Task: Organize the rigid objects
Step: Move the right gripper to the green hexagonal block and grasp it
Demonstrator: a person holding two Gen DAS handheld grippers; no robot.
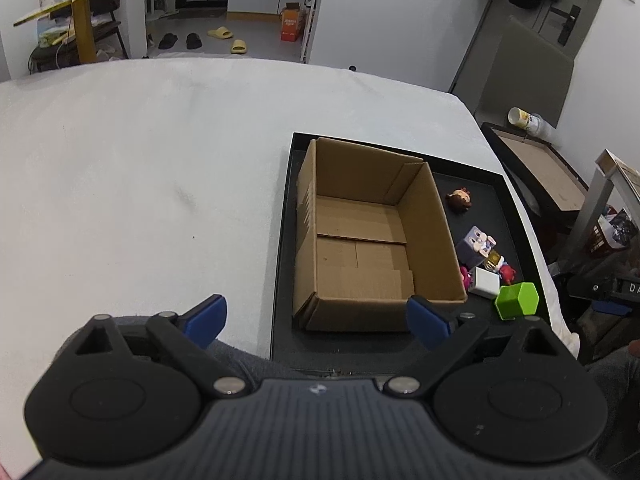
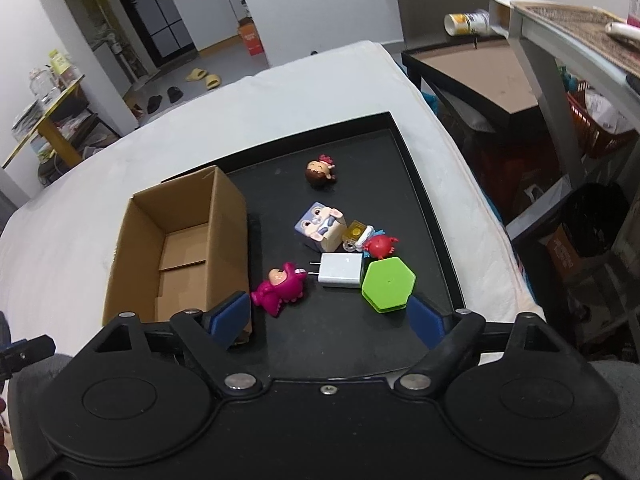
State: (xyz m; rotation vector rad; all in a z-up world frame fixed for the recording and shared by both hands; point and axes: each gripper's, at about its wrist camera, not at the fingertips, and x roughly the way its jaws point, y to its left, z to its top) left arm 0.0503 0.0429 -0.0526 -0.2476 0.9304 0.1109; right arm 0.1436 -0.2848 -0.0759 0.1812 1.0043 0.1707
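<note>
hovering both claws over white-covered surface (image 2: 100, 200), nothing gripped. black tray (image 2: 432, 208) corrals everything; cardboard box (image 2: 224, 236) sits open and empty at tray's left, my guess: bin for toys. green hexagon case (image 2: 388, 286) touches white charger (image 2: 342, 270); cube toy (image 2: 322, 224), pink figure (image 2: 280, 288), red crab (image 2: 380, 246), brown-haired head (image 2: 320, 172) loose on tray right of box. right claw (image 2: 328, 320) spread, bare, above pink figure and hexagon. left claw (image 1: 316, 320) spread, bare, at box's near end. room: slippers on floor beyond, side table right.
</note>
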